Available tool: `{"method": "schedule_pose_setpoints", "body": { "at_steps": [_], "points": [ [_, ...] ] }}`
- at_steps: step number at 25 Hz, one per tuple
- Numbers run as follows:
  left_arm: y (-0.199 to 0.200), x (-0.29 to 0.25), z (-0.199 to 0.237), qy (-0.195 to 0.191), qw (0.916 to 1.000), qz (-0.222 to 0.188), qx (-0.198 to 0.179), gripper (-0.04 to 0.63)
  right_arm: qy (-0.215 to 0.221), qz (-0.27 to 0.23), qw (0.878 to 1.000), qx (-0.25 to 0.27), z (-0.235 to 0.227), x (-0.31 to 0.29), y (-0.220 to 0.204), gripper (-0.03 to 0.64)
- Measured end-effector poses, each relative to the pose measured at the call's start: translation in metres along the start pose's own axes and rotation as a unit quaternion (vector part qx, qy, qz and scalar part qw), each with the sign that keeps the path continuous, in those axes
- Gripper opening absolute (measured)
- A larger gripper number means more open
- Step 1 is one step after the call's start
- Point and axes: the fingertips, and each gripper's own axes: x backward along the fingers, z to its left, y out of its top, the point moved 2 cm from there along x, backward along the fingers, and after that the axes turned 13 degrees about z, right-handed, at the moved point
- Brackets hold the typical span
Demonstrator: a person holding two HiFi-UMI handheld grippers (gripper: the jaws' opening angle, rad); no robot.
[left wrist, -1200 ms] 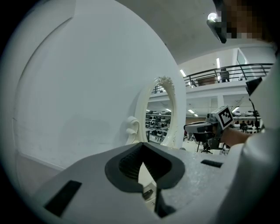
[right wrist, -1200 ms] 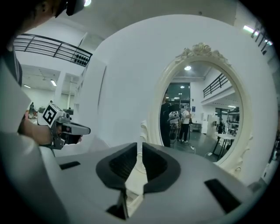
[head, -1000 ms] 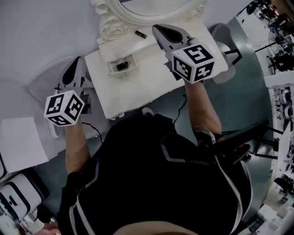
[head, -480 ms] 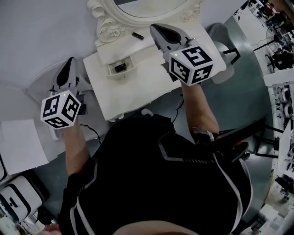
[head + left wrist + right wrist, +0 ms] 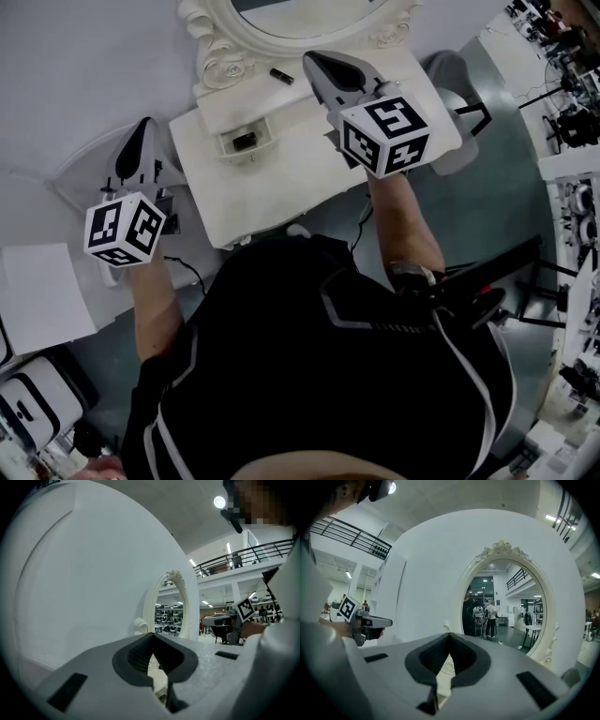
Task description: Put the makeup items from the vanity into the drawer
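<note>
head view shows almost nothing changed: right gripper (image 5: 313, 60) and left gripper (image 5: 143, 127) stay closed and empty, and the dark makeup tube (image 5: 281, 74) still lies on the vanity (image 5: 281, 183) at nine o'clock from the right gripper, not yet in the drawer (image 5: 253, 153).

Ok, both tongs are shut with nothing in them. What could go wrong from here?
1. The right tongs are closed near the small dark tube by the mirror frame; reaching in without opening could knock the tube away.
2. The open drawer is small and already holds a dark item, so a careless release might land outside it.
</note>
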Motion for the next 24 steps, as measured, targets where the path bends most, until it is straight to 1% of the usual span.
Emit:
{"method": "schedule_pose_setpoints", "body": {
  "at_steps": [4, 7, 12, 16, 24],
  "points": [
    [-0.003, -0.004, 0.001, 0.011, 0.9999, 0.010, -0.004, 0.003, 0.004, -0.003, 1.000, 0.001, -0.002, -0.002, 0.002, 0.003],
    [-0.006, -0.008, 0.000, 0.010, 0.9998, 0.016, -0.005, 0.003, 0.003, -0.005, 1.000, -0.001, -0.006, -0.004, 0.002, 0.003],
    [-0.005, -0.005, 0.001, 0.019, 0.9998, 0.006, -0.002, 0.003, 0.007, -0.005, 1.000, -0.002, -0.007, -0.008, 0.001, 0.003],
    [-0.003, -0.005, 0.000, 0.025, 0.9997, 0.003, -0.007, 0.003, 0.003, -0.003, 1.000, -0.001, -0.010, -0.008, 0.001, 0.003],
    [-0.008, -0.007, -0.001, 0.040, 0.9989, 0.017, -0.015, 0.003, -0.005, 0.003, 1.000, -0.001, -0.014, -0.009, 0.000, 0.005]
  ]
}}
